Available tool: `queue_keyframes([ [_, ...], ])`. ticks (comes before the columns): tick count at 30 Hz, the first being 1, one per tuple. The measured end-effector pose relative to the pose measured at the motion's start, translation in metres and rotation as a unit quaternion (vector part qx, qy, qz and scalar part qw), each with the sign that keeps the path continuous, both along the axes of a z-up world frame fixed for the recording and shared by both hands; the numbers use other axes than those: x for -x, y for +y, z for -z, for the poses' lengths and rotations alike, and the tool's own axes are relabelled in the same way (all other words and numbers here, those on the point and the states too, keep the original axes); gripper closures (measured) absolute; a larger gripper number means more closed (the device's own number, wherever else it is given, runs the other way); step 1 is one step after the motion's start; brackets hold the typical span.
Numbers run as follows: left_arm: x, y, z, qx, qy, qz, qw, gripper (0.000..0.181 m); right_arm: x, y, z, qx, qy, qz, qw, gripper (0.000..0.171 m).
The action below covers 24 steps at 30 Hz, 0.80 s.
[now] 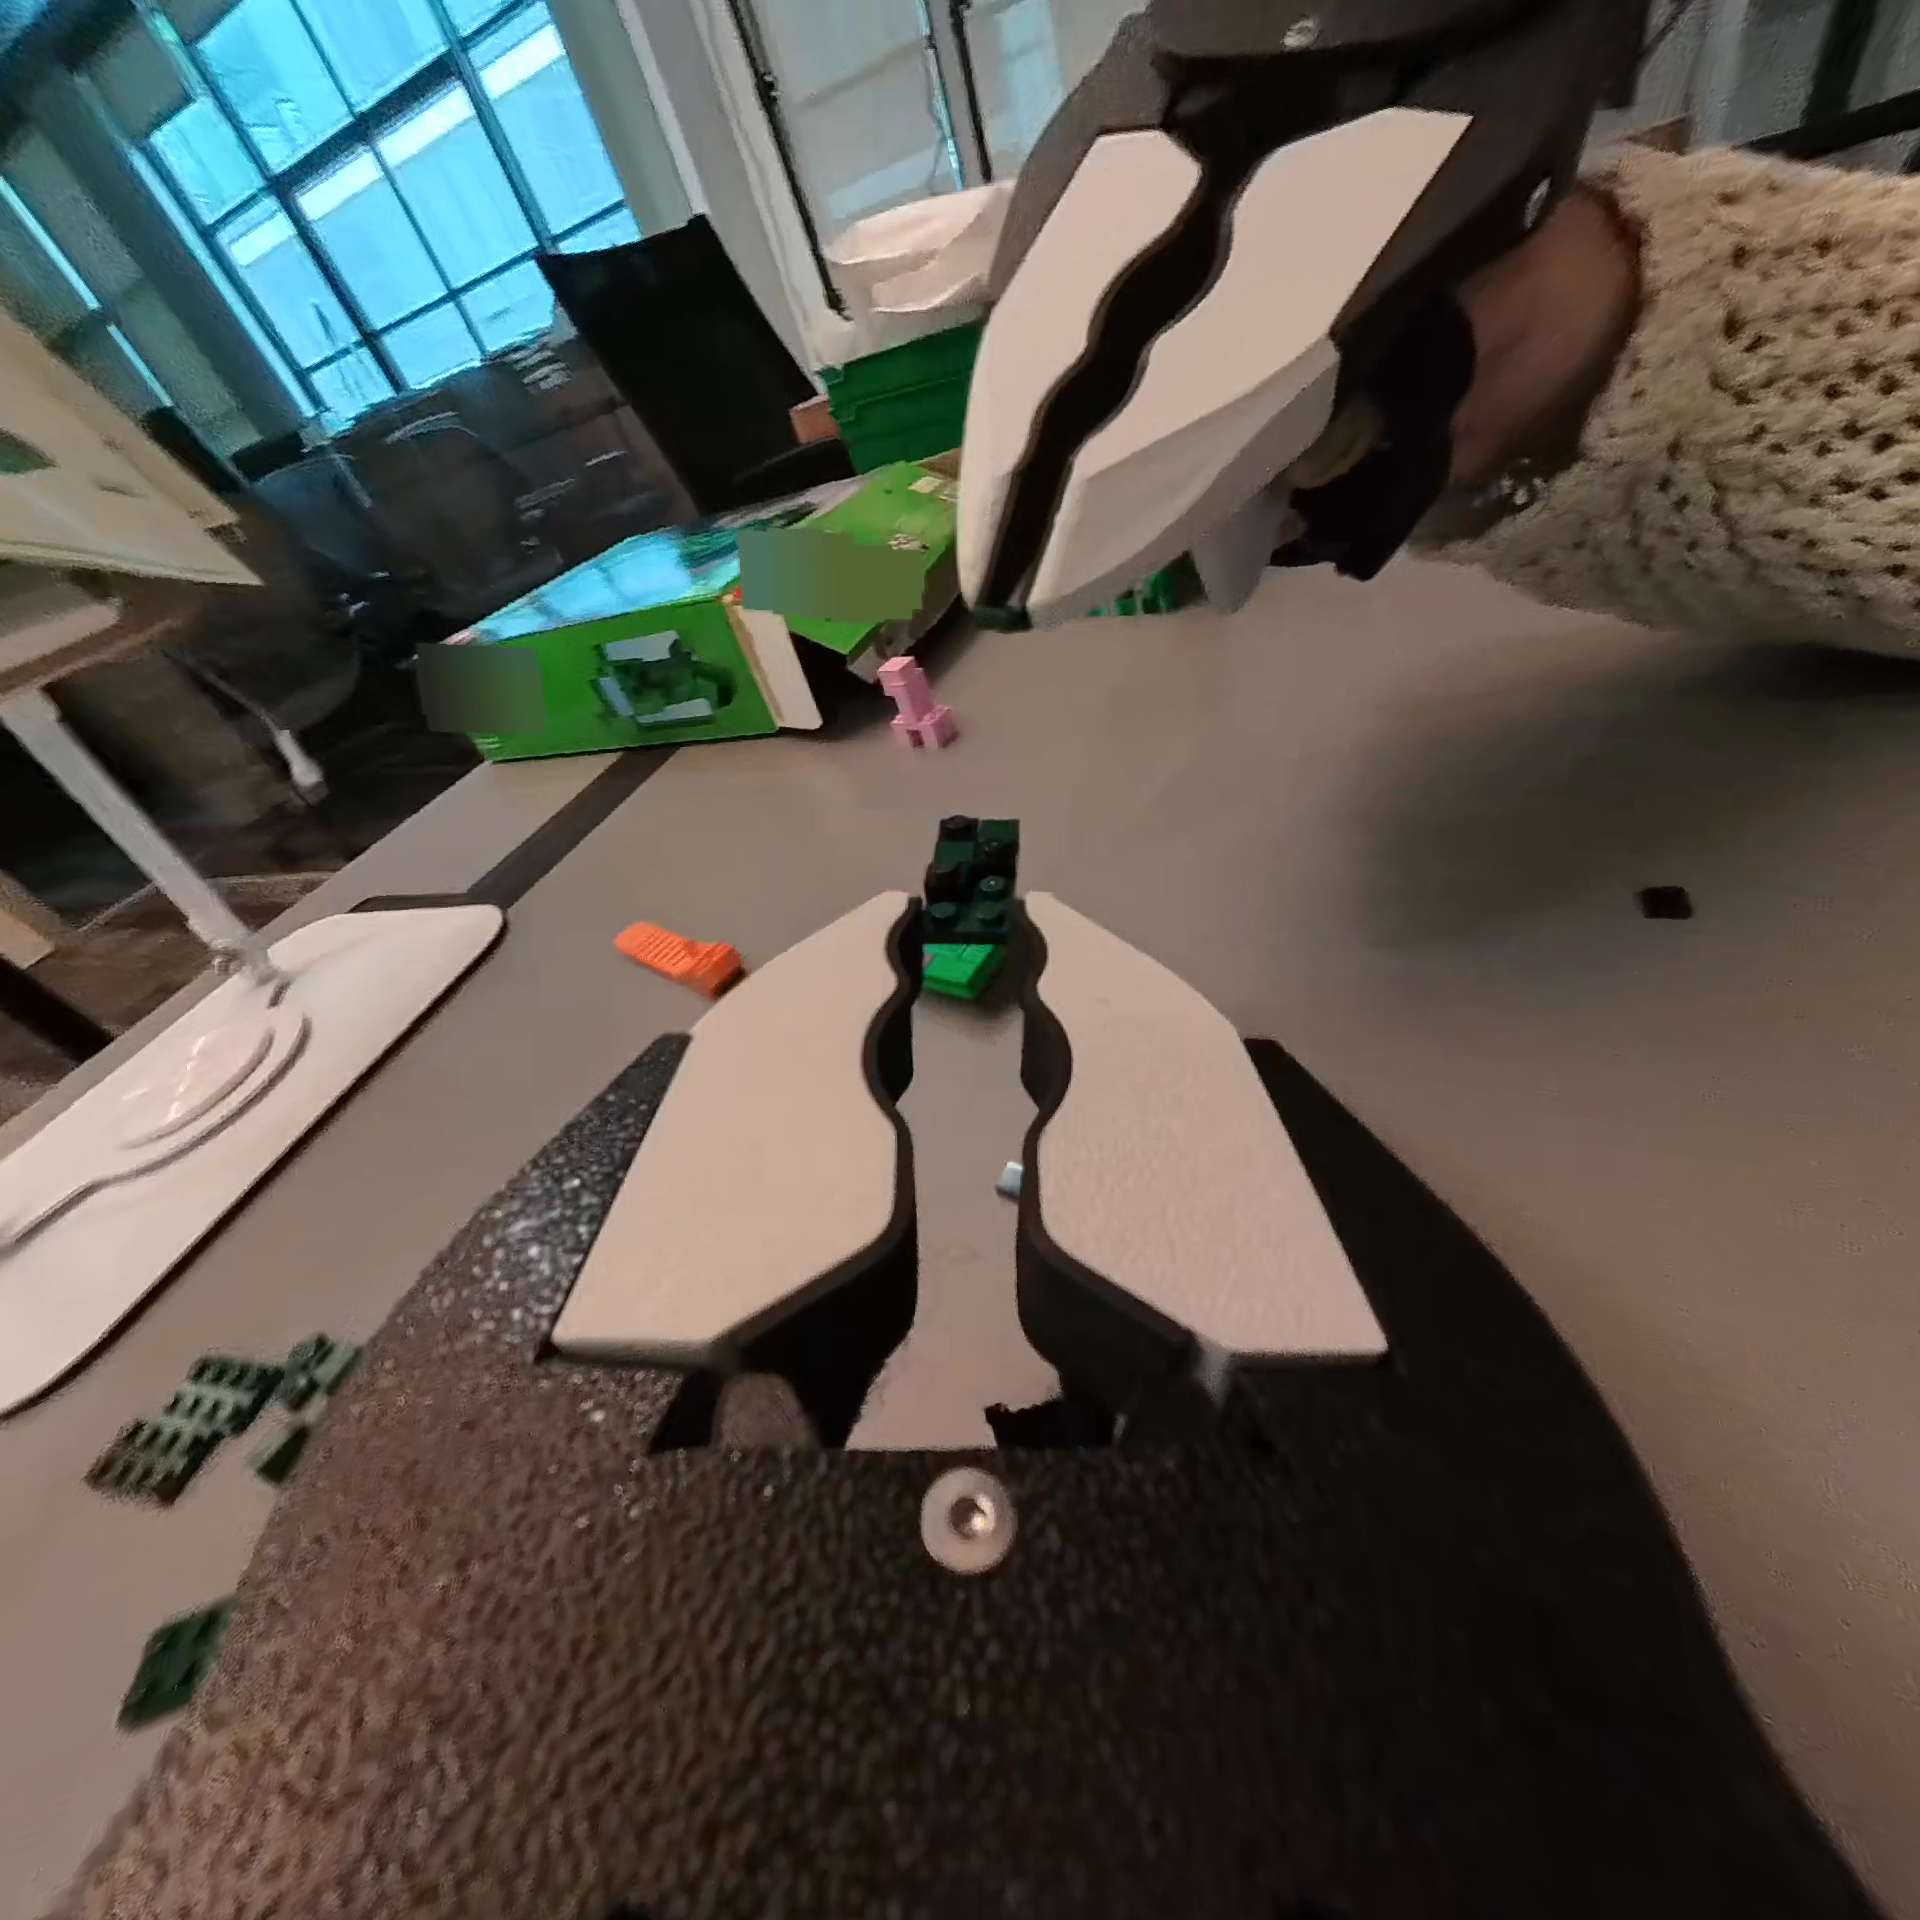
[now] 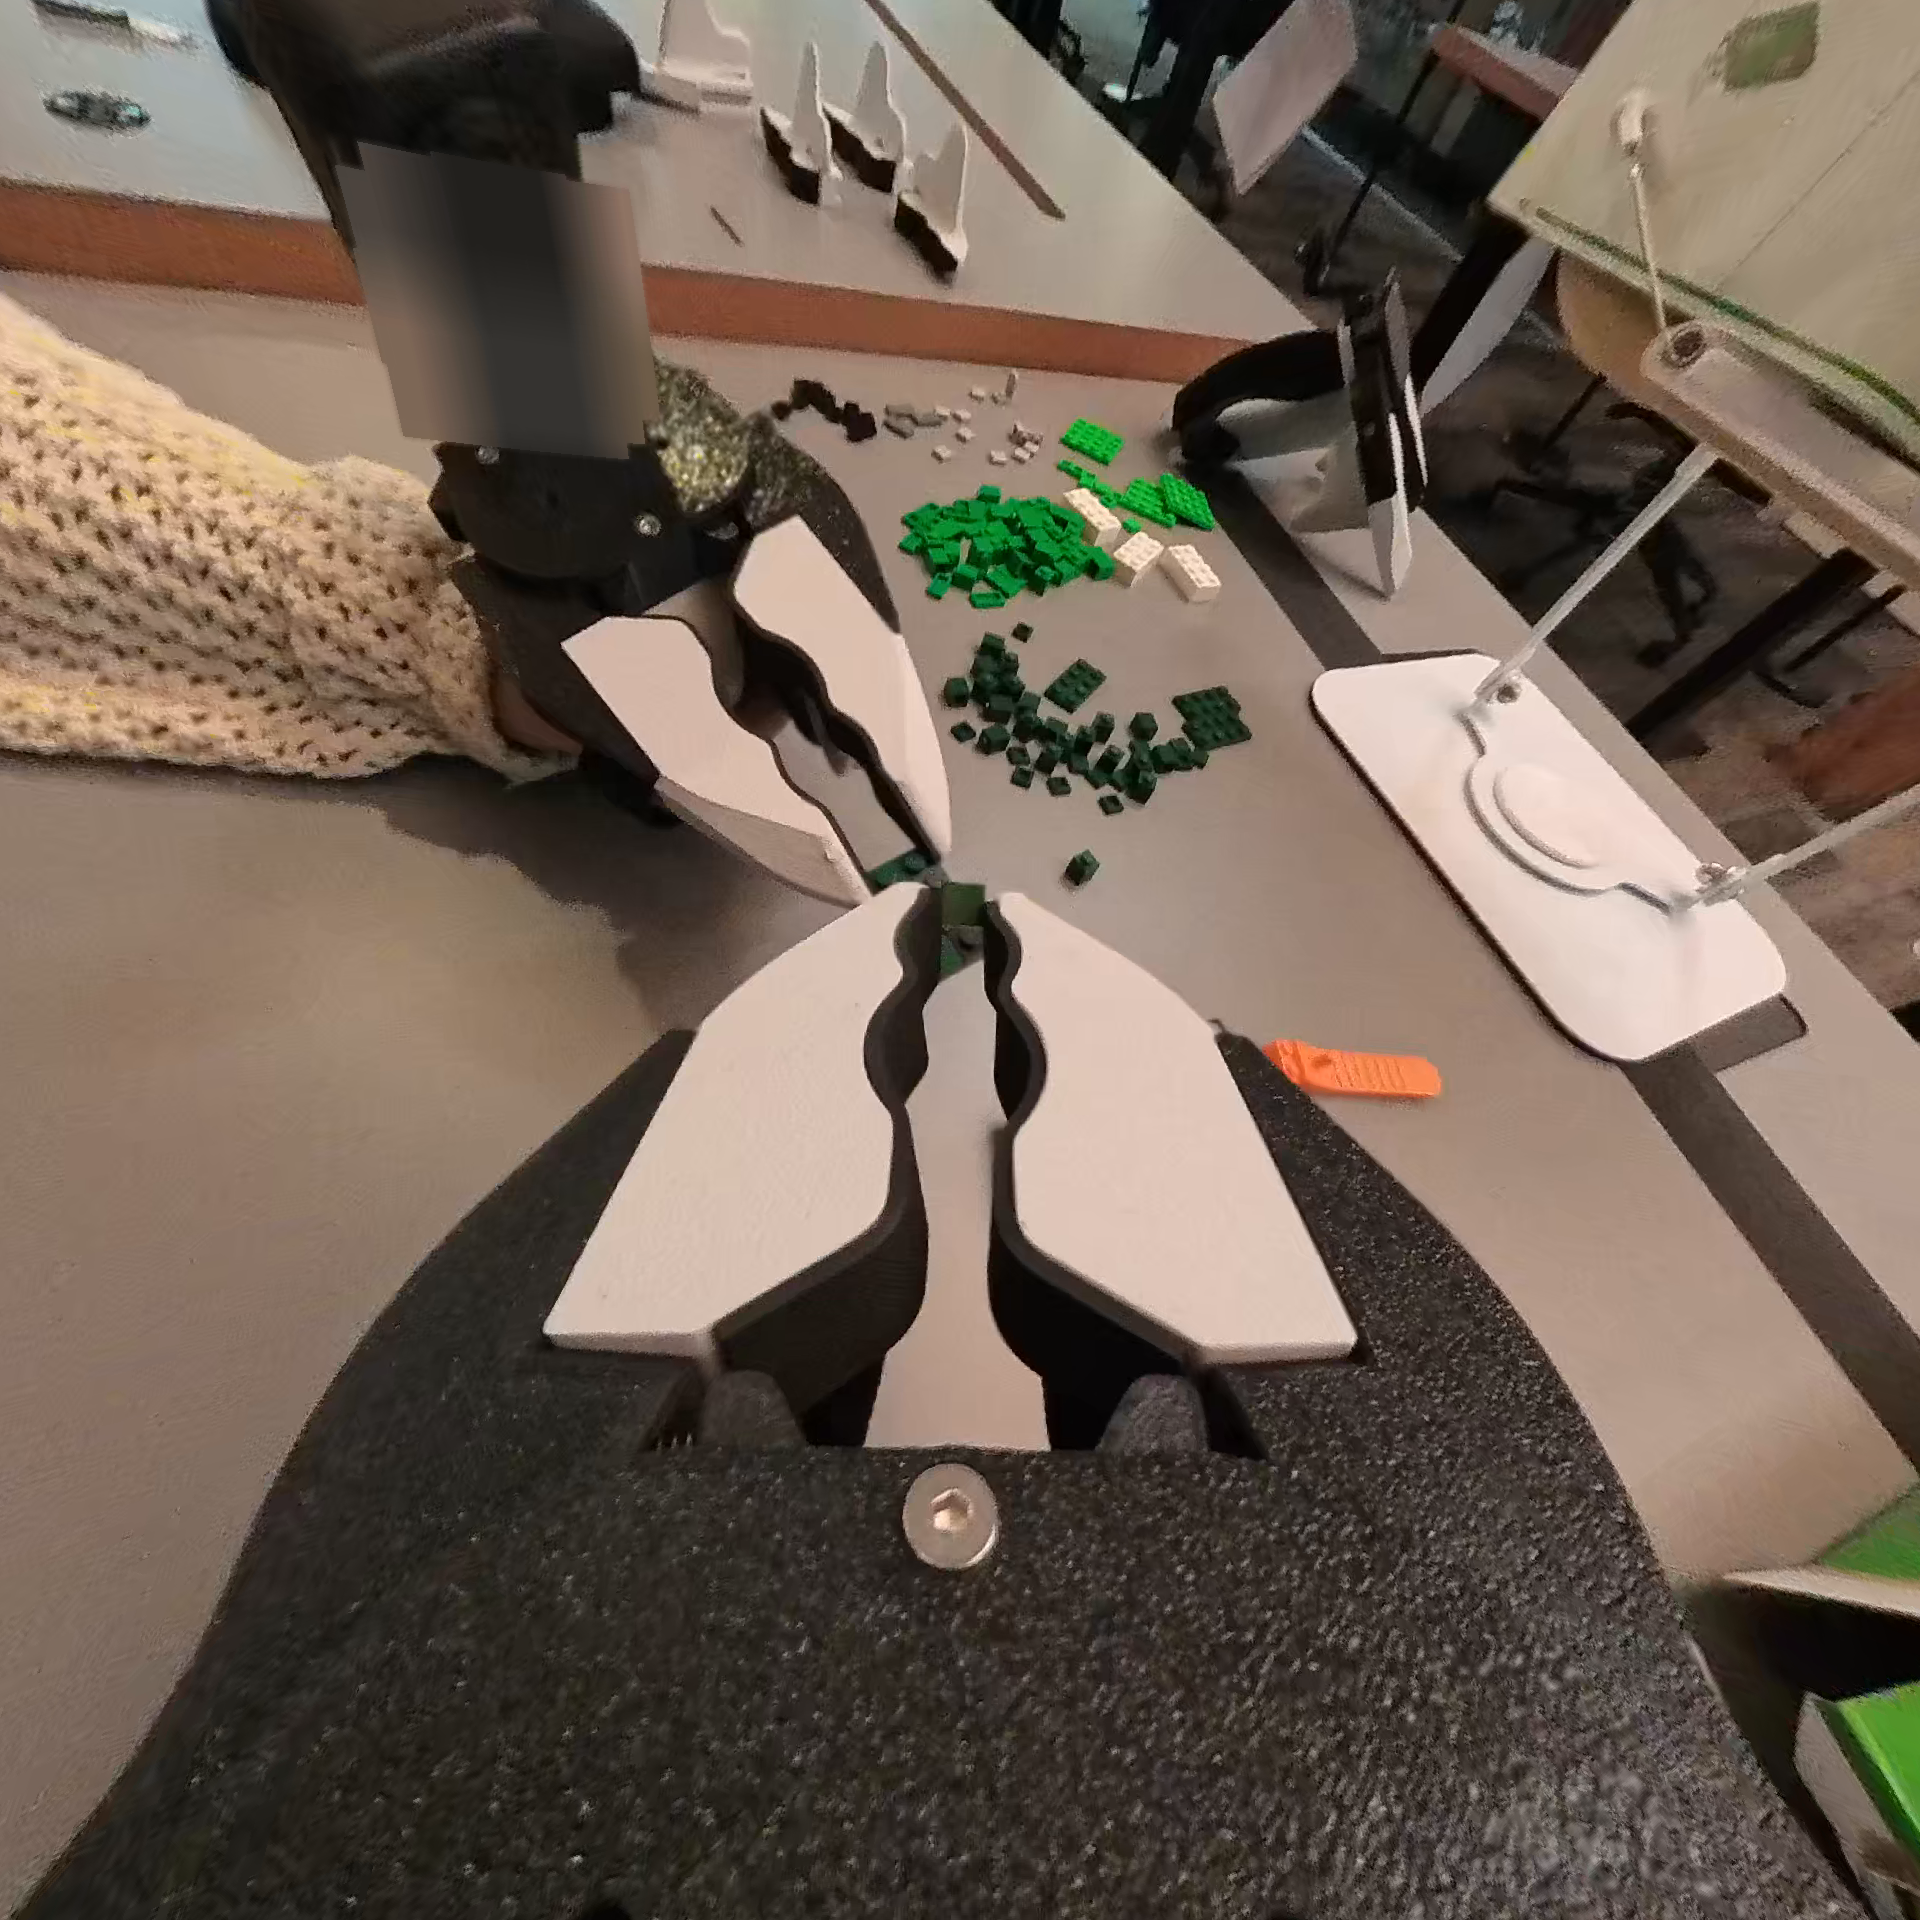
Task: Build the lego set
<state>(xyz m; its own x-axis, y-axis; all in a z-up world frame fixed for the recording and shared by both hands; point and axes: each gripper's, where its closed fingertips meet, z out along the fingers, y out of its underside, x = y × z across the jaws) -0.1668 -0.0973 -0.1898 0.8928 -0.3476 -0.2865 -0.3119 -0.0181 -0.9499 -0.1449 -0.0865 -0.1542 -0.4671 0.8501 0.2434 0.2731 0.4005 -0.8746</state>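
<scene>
My left gripper [image 1: 966, 909] is shut on a small brick assembly [image 1: 971, 883] of dark green, black and bright green bricks, low over the grey table [image 1: 1351, 1143]. My right gripper [image 2: 956, 902] is shut on a small dark green piece [image 2: 961, 925]. In the left wrist view the right gripper [image 1: 1000, 608] hangs above and beyond the assembly, apart from it, with a bit of dark green at its tips. In the right wrist view the left gripper [image 2: 902, 871] comes in from the upper left, its tips just past mine.
Piles of bright green bricks [image 2: 997, 540], dark green bricks [image 2: 1070, 727] and white bricks [image 2: 1143, 551] lie beyond. An orange brick separator [image 2: 1356, 1070], a white stand base [image 2: 1538, 831], a pink figure [image 1: 916, 707] and green boxes [image 1: 623, 665] are nearby. Tip to tip, the grippers are about 5 cm apart.
</scene>
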Motion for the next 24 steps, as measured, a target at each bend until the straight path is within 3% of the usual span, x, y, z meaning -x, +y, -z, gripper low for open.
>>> queue_keyframes([
  [7, -0.021, 0.020, -0.002, -0.001, -0.013, 0.069, 0.998, 0.166, -0.012, 0.005, 0.007, 0.006, -0.002, -0.015, 1.000, 0.164],
  [24, -0.044, 0.003, 0.009, 0.079, -0.058, 0.134, 0.986, 0.166, -0.024, -0.019, 0.038, -0.013, -0.080, -0.092, 0.992, 0.164],
])
